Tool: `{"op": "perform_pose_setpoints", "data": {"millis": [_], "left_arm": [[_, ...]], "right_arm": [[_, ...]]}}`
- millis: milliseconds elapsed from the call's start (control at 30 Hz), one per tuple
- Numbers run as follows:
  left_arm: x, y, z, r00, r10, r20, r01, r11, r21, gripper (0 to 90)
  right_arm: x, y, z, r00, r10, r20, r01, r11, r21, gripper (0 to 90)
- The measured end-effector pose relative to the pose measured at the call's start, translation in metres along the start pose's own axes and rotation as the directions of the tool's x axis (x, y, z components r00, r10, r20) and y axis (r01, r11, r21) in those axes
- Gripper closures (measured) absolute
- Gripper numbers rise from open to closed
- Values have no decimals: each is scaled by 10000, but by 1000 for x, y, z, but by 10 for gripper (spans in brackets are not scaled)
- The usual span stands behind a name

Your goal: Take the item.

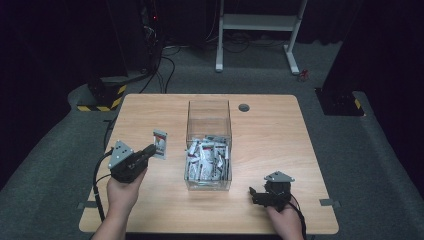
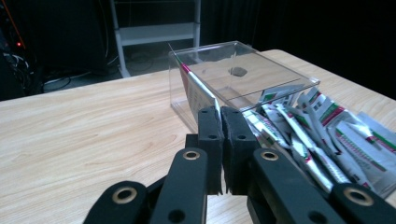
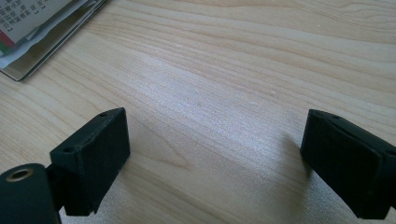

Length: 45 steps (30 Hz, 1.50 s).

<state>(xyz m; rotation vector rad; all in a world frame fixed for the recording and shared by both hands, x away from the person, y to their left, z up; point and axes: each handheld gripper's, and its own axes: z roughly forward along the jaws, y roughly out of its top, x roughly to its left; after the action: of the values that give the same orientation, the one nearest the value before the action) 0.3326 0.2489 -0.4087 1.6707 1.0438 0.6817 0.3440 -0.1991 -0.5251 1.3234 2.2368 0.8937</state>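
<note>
The light wooden surface (image 1: 270, 150) carries a clear rectangular plastic box (image 1: 208, 145) heaped with small silver sachets (image 1: 206, 157). Left of the box, the left hand-held gripper (image 1: 150, 150) is clenched on one flat silver sachet with a red stripe (image 1: 160, 143), held above the surface. The right hand-held gripper (image 1: 252, 192) rests near the box's front right corner, jaws spread wide and grasping nothing.
</note>
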Motion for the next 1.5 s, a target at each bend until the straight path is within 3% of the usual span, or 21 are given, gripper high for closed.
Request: {"op": "perform_pose_setpoints", "data": {"millis": [500,967,1367,1500], "left_arm": [[14,-12,23,9992,-303,-274,316,9982,505,875],[20,-23,44,9974,-677,-257,697,9939,850,875],[30,-39,57,9939,-1042,-365,1080,9858,1286,875],[30,-42,60,9947,-949,-397,998,9834,1515,875]], "right_arm": [[0,0,0,10000,-5,-4,5,10000,3,79],[0,0,0,10000,-20,-5,20,10000,9,80],[0,0,0,10000,-19,-8,19,10000,11,79],[0,0,0,10000,-21,-9,21,10000,10,79]]}}
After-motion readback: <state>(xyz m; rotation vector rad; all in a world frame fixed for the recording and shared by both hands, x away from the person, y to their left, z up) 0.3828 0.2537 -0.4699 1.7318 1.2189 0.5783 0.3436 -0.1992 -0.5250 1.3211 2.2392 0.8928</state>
